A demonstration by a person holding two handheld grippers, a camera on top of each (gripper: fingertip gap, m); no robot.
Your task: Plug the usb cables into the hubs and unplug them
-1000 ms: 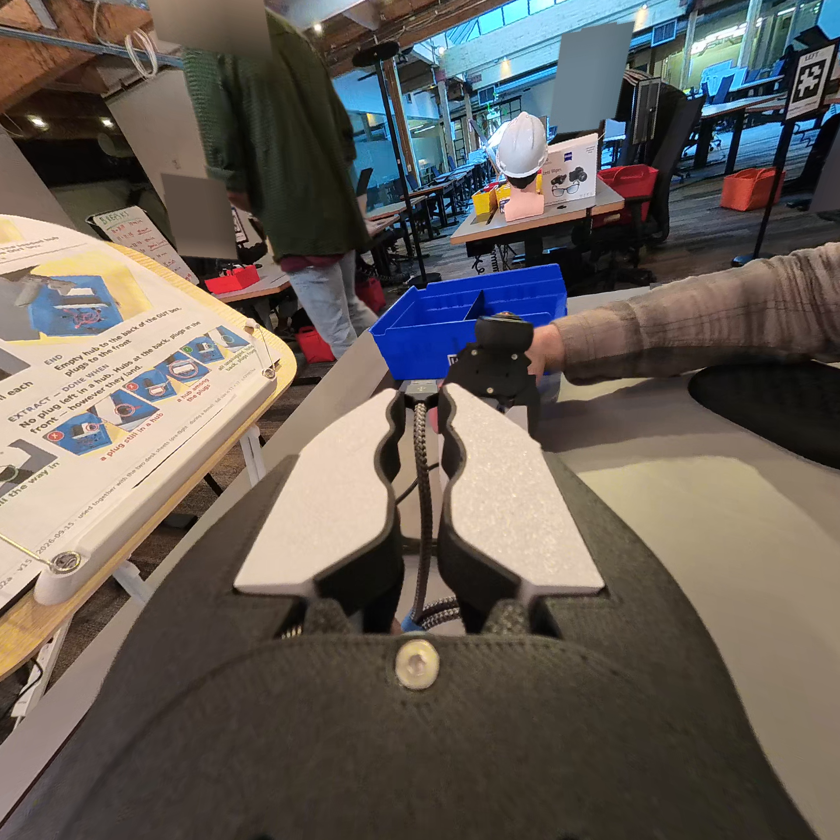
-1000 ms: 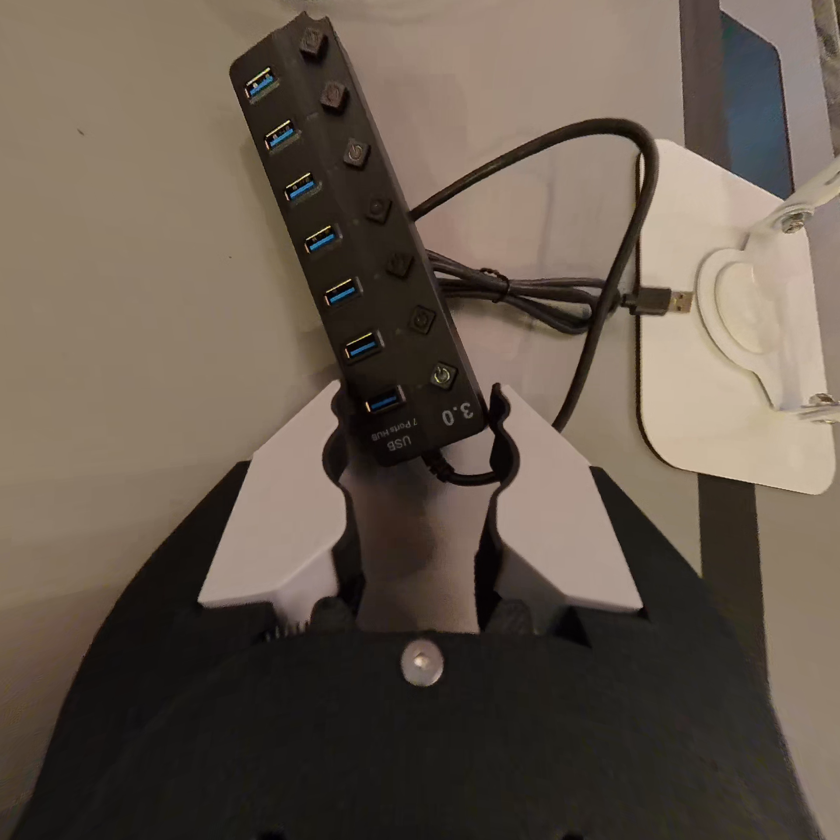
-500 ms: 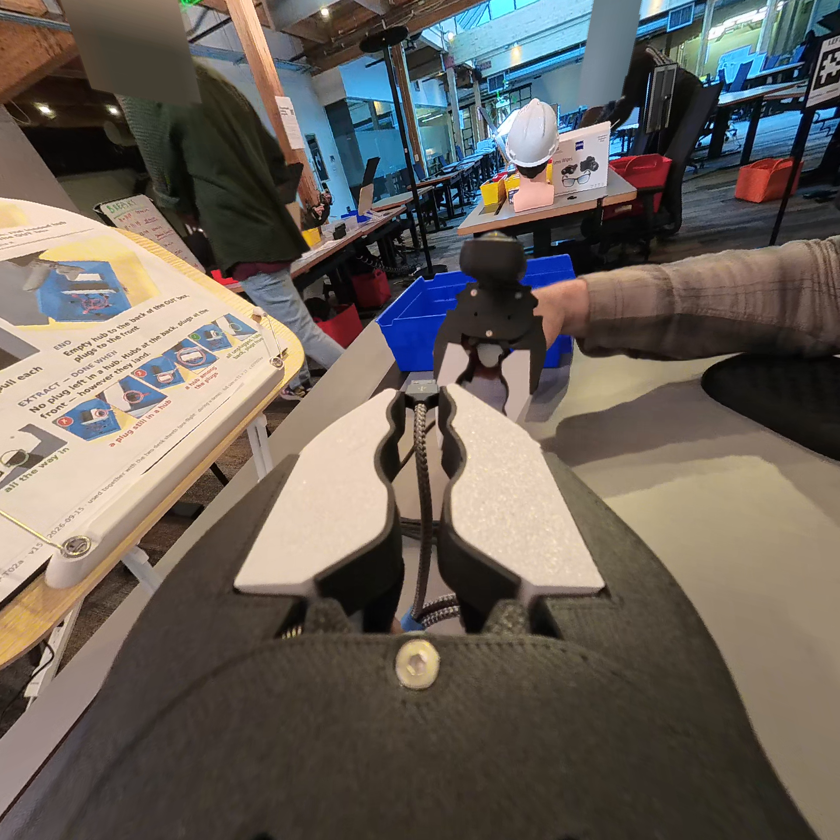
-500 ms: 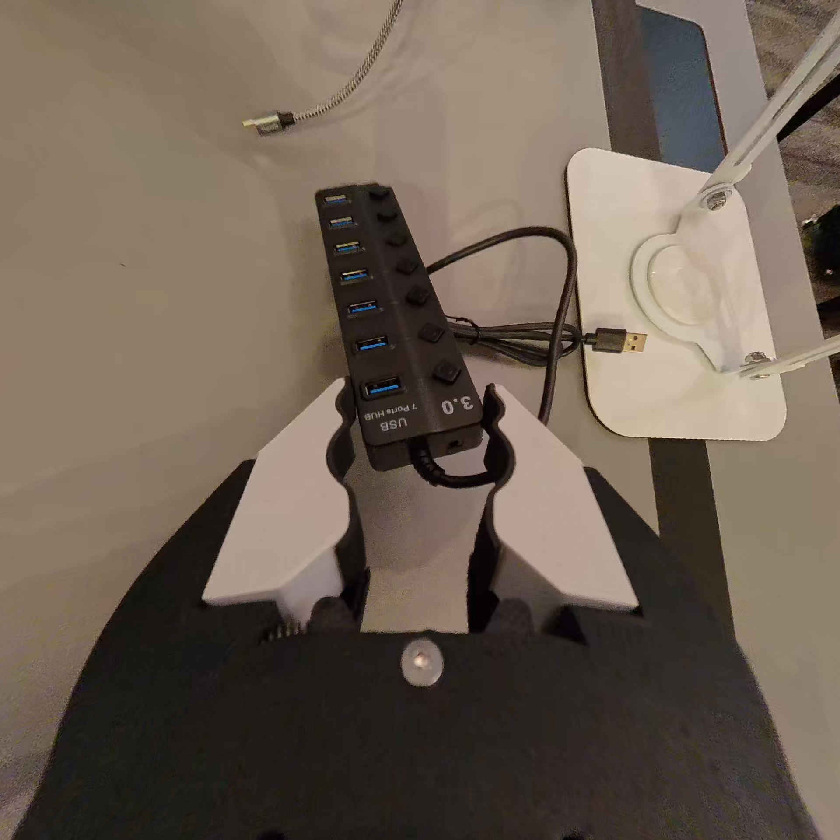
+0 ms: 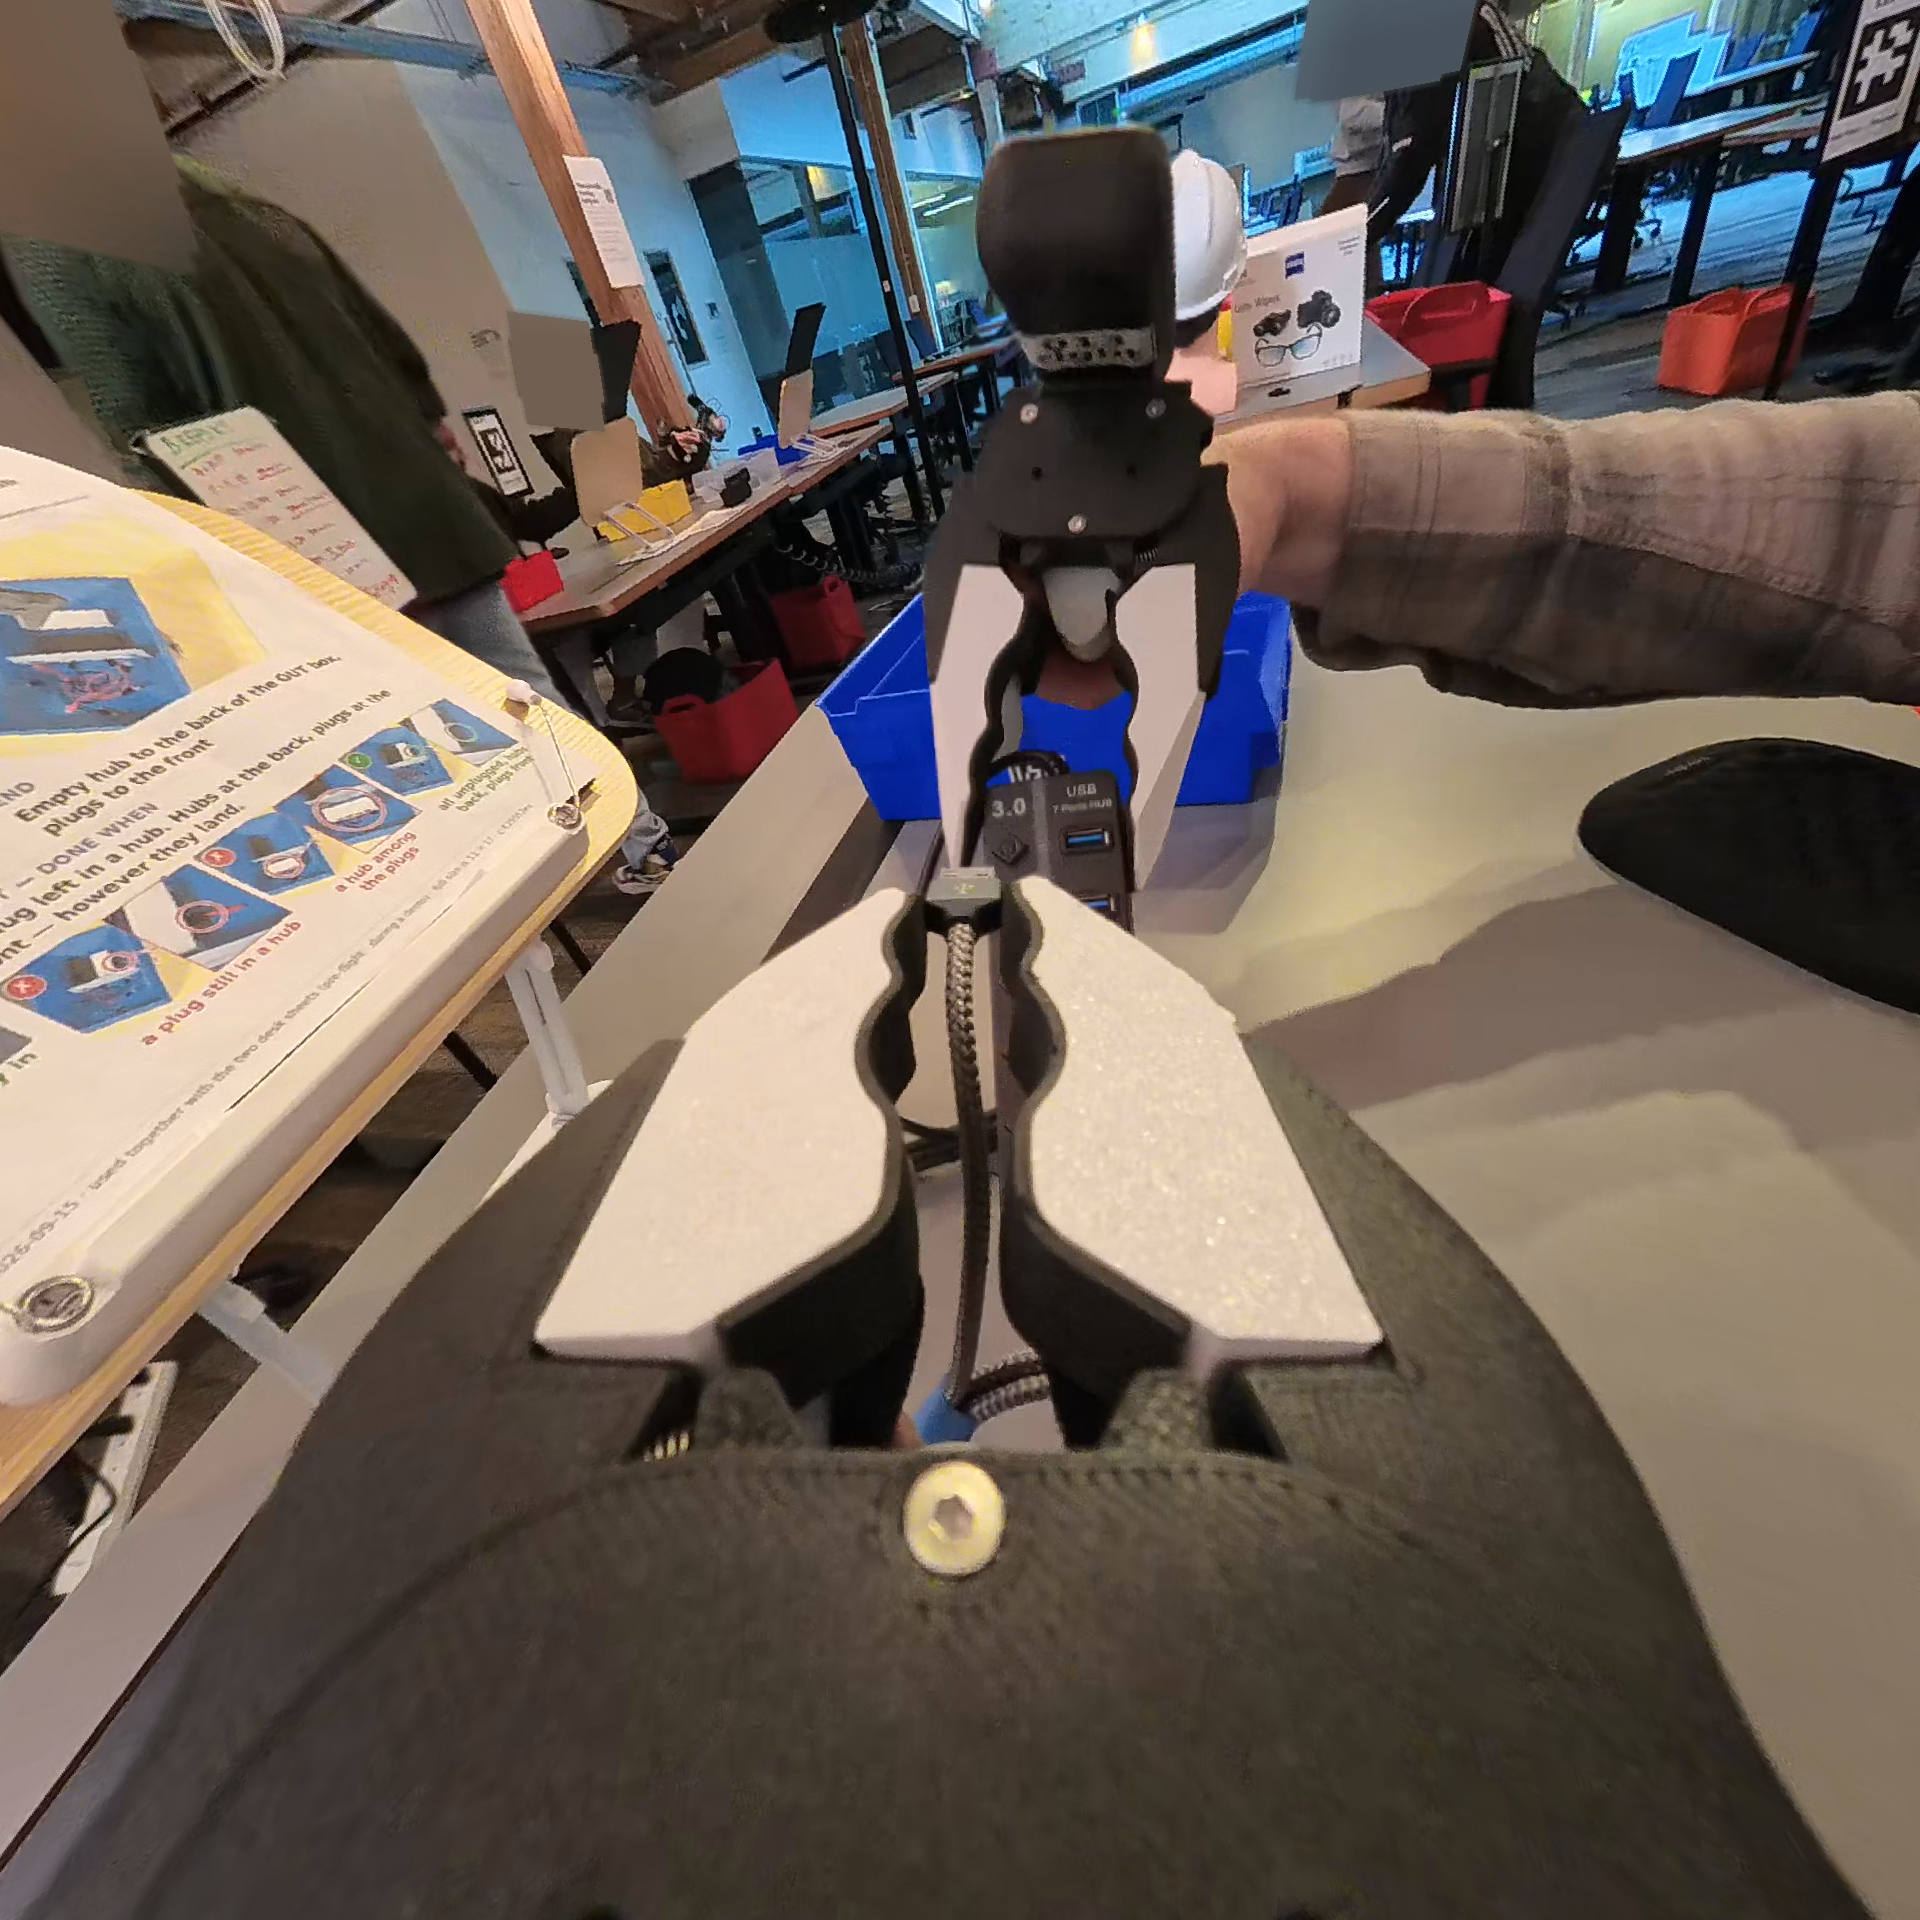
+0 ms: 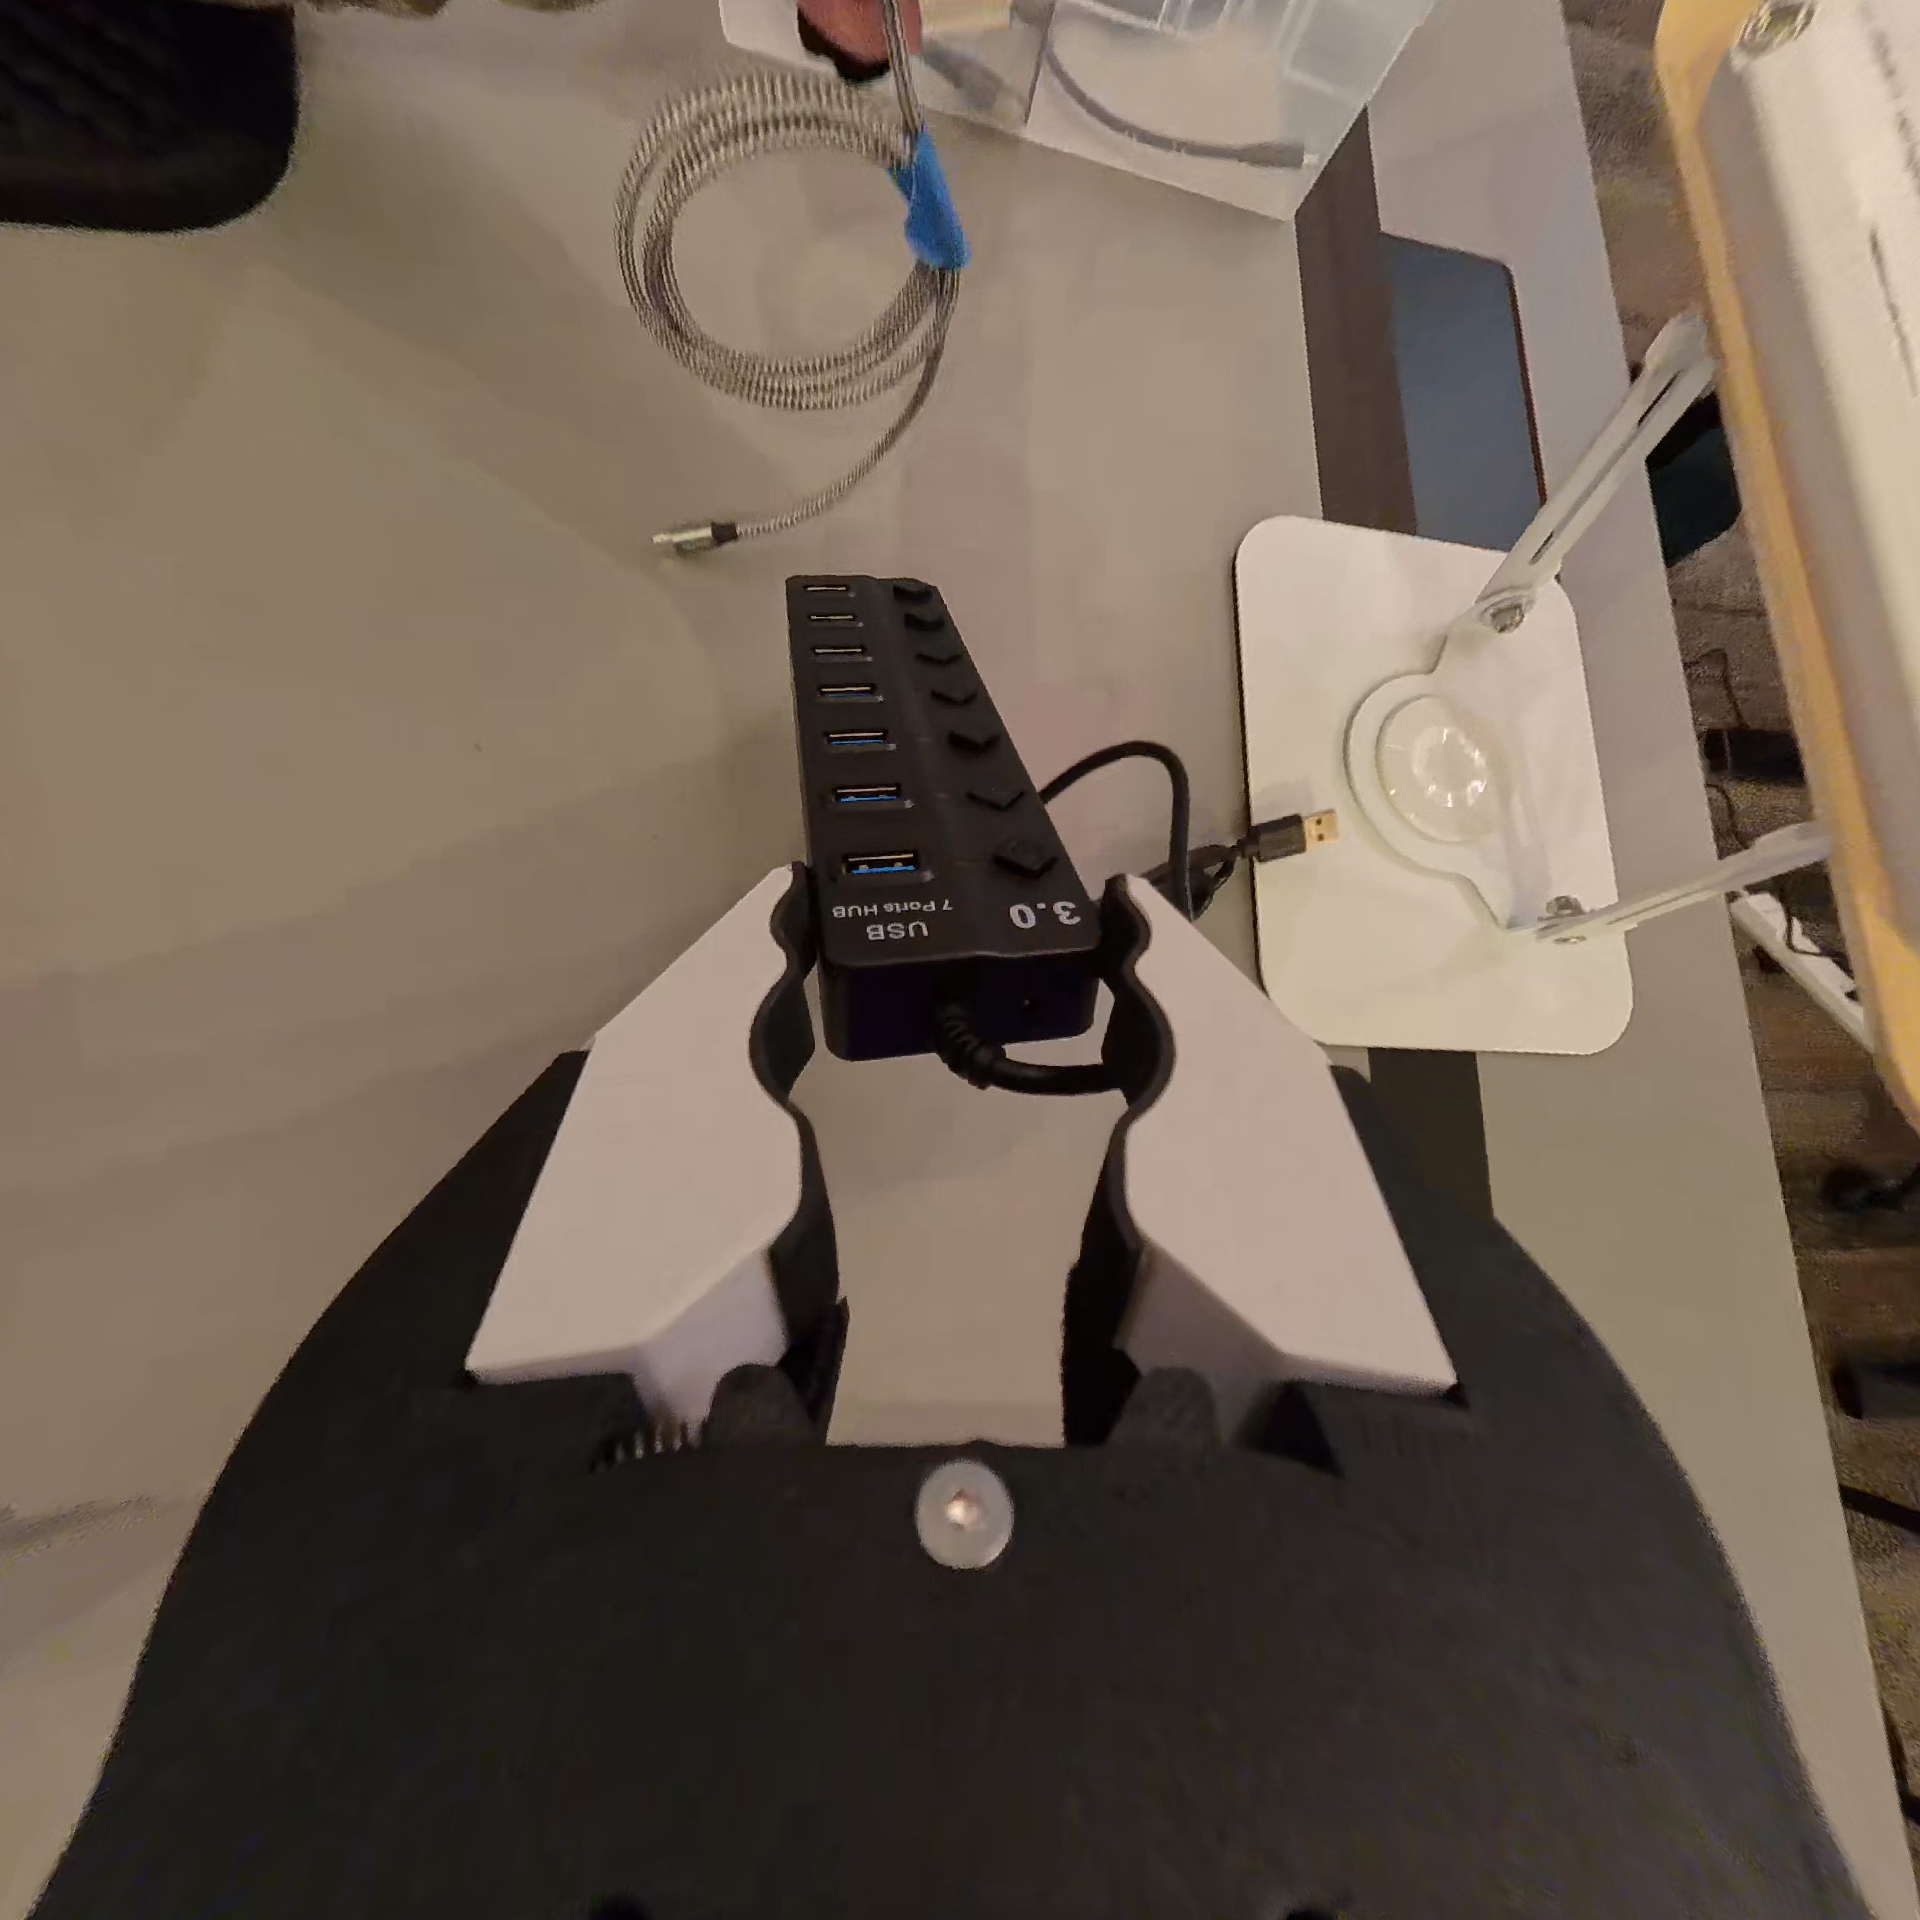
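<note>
My left gripper (image 5: 964,914) is shut on a braided USB cable (image 5: 964,1039), whose plug (image 5: 964,885) sticks out past the fingertips. Just ahead, my right gripper (image 5: 1049,868) points down and is shut on the labelled end of a black seven-port USB hub (image 5: 1081,821). In the right wrist view my right gripper (image 6: 951,904) clamps the hub (image 6: 914,748), whose ports face up and look empty. The braided cable's coil (image 6: 790,291) with a blue tag (image 6: 930,208) lies beyond, its other plug (image 6: 691,537) loose on the table.
The hub's own black lead ends in a loose plug (image 6: 1294,831) on a white stand base (image 6: 1455,956). An instruction board (image 5: 260,831) stands left. A blue bin (image 5: 883,717) sits behind. A black pad (image 5: 1766,852) lies right. A clear box (image 6: 1164,94) sits at the far edge. Left tips to right tips: about 12 cm.
My right gripper has come closer and higher, bringing the hub in front of my left gripper's plug. The hub now points straight away. The braided coil has come into the right wrist view.
</note>
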